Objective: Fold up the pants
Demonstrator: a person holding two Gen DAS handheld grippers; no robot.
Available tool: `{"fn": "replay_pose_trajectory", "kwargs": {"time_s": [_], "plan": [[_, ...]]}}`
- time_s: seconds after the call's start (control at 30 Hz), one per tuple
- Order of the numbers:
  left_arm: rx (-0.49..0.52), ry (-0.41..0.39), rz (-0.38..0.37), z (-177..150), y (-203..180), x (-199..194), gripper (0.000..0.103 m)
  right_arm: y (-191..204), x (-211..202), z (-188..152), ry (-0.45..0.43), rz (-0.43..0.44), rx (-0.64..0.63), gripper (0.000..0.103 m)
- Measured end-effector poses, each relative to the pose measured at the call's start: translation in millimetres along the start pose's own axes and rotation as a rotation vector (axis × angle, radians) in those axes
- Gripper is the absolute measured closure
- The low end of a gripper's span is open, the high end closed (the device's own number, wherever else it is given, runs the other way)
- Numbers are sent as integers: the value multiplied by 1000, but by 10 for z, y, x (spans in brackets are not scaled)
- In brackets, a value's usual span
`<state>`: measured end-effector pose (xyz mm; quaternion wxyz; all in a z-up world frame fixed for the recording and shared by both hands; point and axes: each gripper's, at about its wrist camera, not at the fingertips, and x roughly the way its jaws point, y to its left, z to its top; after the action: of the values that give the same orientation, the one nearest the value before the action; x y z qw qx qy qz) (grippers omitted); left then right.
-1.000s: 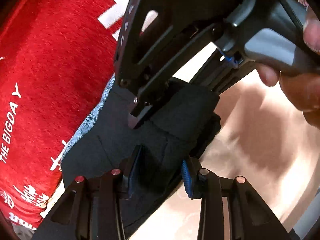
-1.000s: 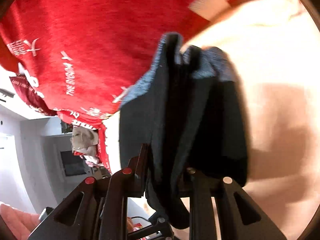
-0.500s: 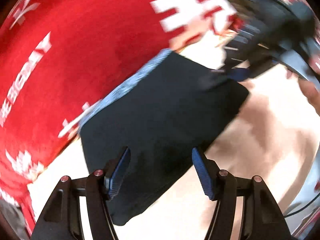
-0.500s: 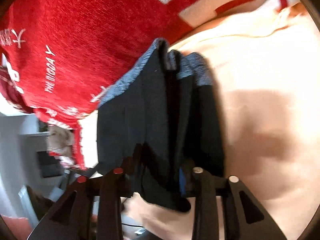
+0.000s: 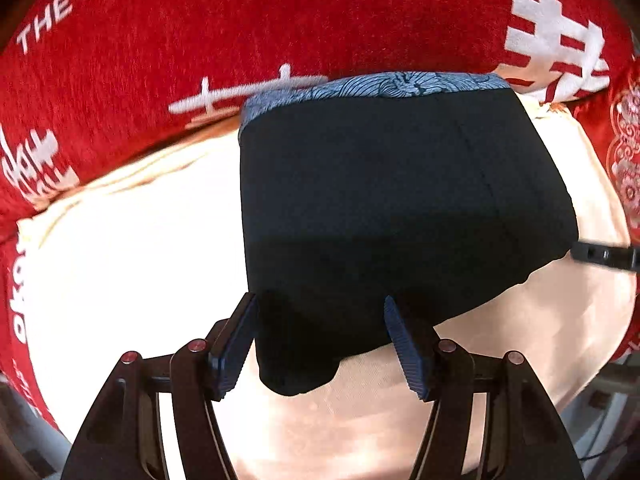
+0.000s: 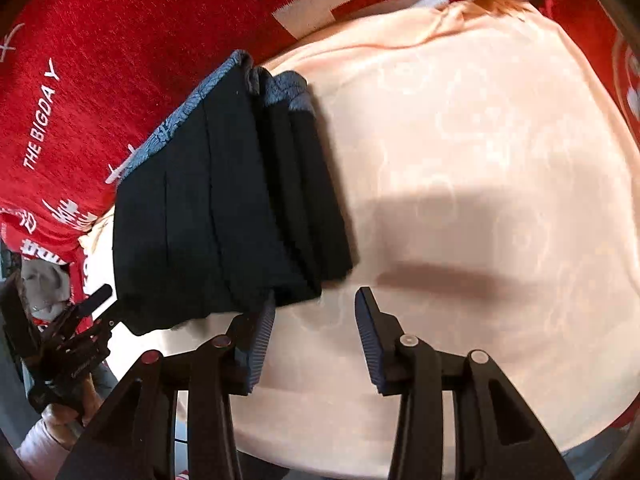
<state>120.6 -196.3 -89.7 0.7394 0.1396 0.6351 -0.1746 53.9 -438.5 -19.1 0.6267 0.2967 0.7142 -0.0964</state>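
Observation:
The black pants [image 5: 384,208] with a blue patterned waistband [image 5: 376,86] lie folded in a compact stack on the cream cushion [image 5: 120,248]. In the right wrist view the pants [image 6: 224,216] show several stacked layers at their right edge. My left gripper [image 5: 320,340] is open and empty, its fingers just above the near edge of the pants. My right gripper [image 6: 316,332] is open and empty, just off the near right corner of the stack. The left gripper also shows at the lower left of the right wrist view [image 6: 76,336].
A red blanket with white lettering [image 5: 200,32] lies behind the pants and around the cream cushion [image 6: 480,160]. A tip of the right gripper's finger [image 5: 604,256] pokes in at the right edge of the left wrist view.
Both grippers have let go of the pants and opened. Both have drawn back from the folded stack, which now lies flat on the cushion.

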Motion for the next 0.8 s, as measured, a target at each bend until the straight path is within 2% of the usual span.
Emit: {"fn": "replay_pose_trajectory", "kwargs": {"time_s": [0.03, 0.07, 0.1, 0.43, 0.47, 0.5, 0.57, 0.7, 0.77, 0.8], "plan": [[-4, 4, -2, -4, 17, 10, 33, 2, 5, -28, 5, 0, 6, 58], [-5, 7, 5, -5, 26, 17, 21, -2, 11, -59, 10, -5, 13, 58], [-7, 6, 12, -8, 38, 21, 18, 6, 19, -94, 16, -9, 22, 58], [-44, 30, -21, -83, 174, 91, 17, 168, 53, -378, 71, 20, 44, 58], [-44, 31, -18, -88, 182, 97, 4, 184, 58, -386, 73, 18, 38, 58], [-41, 36, -9, -94, 193, 116, 0, 215, 73, -392, 76, 16, 26, 57], [-28, 46, -11, -71, 162, 131, 0, 285, 96, -402, 81, 6, -5, 46], [-37, 69, -28, -88, 196, 185, 0, 430, 133, -395, 78, 10, -60, 34], [-51, 79, -37, -92, 208, 176, 0, 465, 132, -393, 78, 14, -78, 24], [-58, 82, -40, -98, 224, 174, 0, 480, 126, -390, 75, 14, -88, 23]]}}
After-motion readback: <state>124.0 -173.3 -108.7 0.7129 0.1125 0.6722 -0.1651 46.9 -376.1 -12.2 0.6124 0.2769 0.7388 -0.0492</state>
